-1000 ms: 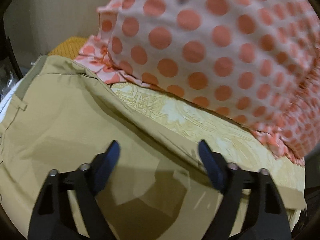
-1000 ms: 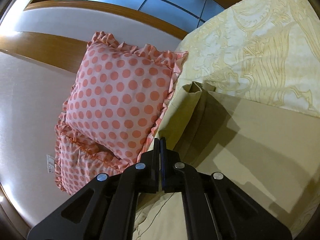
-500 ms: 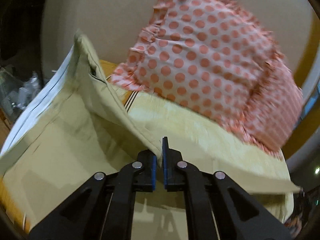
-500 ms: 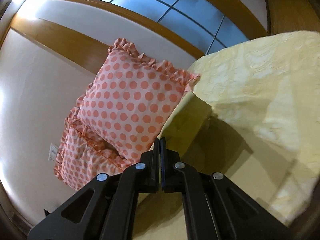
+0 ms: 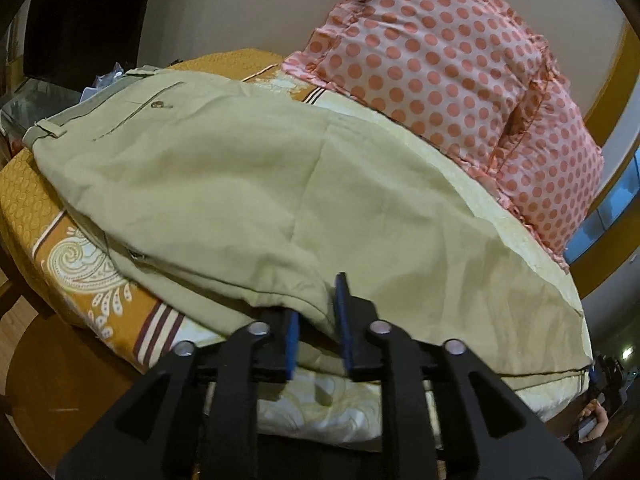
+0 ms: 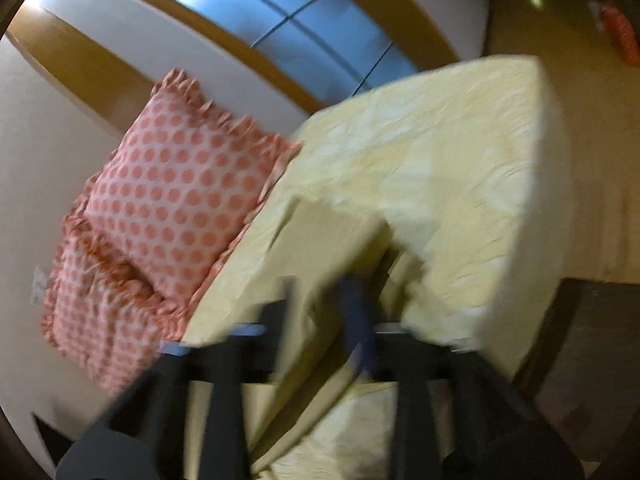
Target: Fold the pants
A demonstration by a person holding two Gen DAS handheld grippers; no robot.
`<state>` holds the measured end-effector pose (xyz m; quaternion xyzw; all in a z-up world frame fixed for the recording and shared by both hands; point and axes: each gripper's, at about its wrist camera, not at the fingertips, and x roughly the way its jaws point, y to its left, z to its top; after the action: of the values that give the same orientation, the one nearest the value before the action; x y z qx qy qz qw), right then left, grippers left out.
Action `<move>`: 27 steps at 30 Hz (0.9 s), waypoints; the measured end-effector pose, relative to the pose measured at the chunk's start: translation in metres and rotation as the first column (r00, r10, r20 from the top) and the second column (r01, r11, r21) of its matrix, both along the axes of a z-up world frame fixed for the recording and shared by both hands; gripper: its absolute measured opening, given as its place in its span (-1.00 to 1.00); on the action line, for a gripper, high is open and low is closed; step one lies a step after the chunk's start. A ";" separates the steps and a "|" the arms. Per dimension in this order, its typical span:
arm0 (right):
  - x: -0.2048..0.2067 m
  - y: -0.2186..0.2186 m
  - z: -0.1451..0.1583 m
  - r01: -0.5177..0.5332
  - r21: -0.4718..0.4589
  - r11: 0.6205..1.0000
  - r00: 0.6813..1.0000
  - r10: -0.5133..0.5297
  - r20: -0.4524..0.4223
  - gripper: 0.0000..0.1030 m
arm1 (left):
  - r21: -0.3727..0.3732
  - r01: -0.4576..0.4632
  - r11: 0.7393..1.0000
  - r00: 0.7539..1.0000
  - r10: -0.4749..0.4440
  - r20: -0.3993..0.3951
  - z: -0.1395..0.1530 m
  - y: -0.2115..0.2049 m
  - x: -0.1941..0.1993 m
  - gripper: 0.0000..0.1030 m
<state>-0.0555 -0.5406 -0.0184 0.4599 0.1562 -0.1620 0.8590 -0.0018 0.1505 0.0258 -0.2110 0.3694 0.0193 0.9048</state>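
Note:
Khaki pants [image 5: 260, 184] lie across the bed, folded lengthwise, with the waistband and a buttoned back pocket at the far left. My left gripper [image 5: 318, 320] sits at the near edge of the pants with its blue pads a little apart and the cloth's folded edge between them. In the blurred right wrist view a pant leg end [image 6: 324, 248] hangs in front of my right gripper [image 6: 320, 316], whose jaws stand slightly apart around the cloth.
Two pink pillows with orange dots [image 5: 440, 64] lean on the wall behind the pants, also in the right wrist view [image 6: 180, 200]. The bed has a pale yellow cover [image 6: 440, 184] and an orange patterned edge [image 5: 80, 264]. Wooden floor lies beyond the bed.
Both grippers were shut on the cloth half a second ago and have since parted slightly. The pants were carried over and now lie flat, folded. The right view swung fast and blurred.

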 end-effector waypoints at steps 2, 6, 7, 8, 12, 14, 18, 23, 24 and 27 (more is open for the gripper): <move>-0.004 -0.001 -0.001 0.031 -0.034 0.999 0.999 -0.032 -0.024 0.09 | 0.027 0.000 1.000 1.000 -0.001 0.026 0.003 -0.003 -0.005 -0.23; 0.000 -0.001 -0.012 0.023 -0.038 0.999 0.999 -0.025 -0.040 0.06 | 0.021 -0.001 1.000 0.999 0.000 0.044 0.007 -0.001 -0.014 -0.11; 0.001 0.004 -0.010 0.029 -0.065 0.997 0.998 -0.033 -0.057 0.06 | 0.020 -0.011 1.000 0.999 0.010 0.052 0.008 0.001 -0.018 -0.03; 0.002 0.007 -0.010 0.025 -0.075 0.997 0.998 -0.030 -0.060 0.06 | 0.017 -0.017 1.000 0.998 0.016 0.062 0.010 0.003 -0.021 -0.02; 0.010 0.019 -0.014 -0.042 -0.128 0.991 0.998 0.035 -0.053 -0.75 | 0.029 -0.066 0.997 0.990 0.062 0.125 0.023 0.012 -0.036 0.18; 0.017 0.023 -0.014 -0.058 -0.206 0.977 0.997 0.045 -0.065 -0.91 | 0.029 -0.086 0.996 0.986 0.081 0.144 0.027 0.019 -0.039 0.26; 0.029 0.044 0.017 -0.125 -0.308 0.943 0.992 0.122 -0.027 -0.92 | 0.021 -0.137 0.990 0.980 0.132 0.148 0.027 0.040 -0.043 0.44; 0.067 0.149 0.090 -0.381 -0.471 0.796 0.883 0.464 0.070 -0.92 | -0.014 -0.189 0.982 0.972 0.189 0.142 0.022 0.064 -0.044 0.63; 0.074 0.174 0.098 -0.433 -0.491 0.756 0.843 0.532 0.074 -0.92 | -0.027 -0.192 0.981 0.971 0.194 0.142 0.022 0.068 -0.044 0.64; 0.096 0.262 0.107 -0.629 -0.508 0.588 0.655 0.753 0.060 -0.92 | -0.067 -0.198 0.978 0.968 0.206 0.141 0.019 0.078 -0.042 0.72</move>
<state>0.0409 -0.2785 0.0884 0.1700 0.1645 0.2213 0.9461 -0.0433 0.2286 0.0452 -0.2719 0.2785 0.0859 0.9171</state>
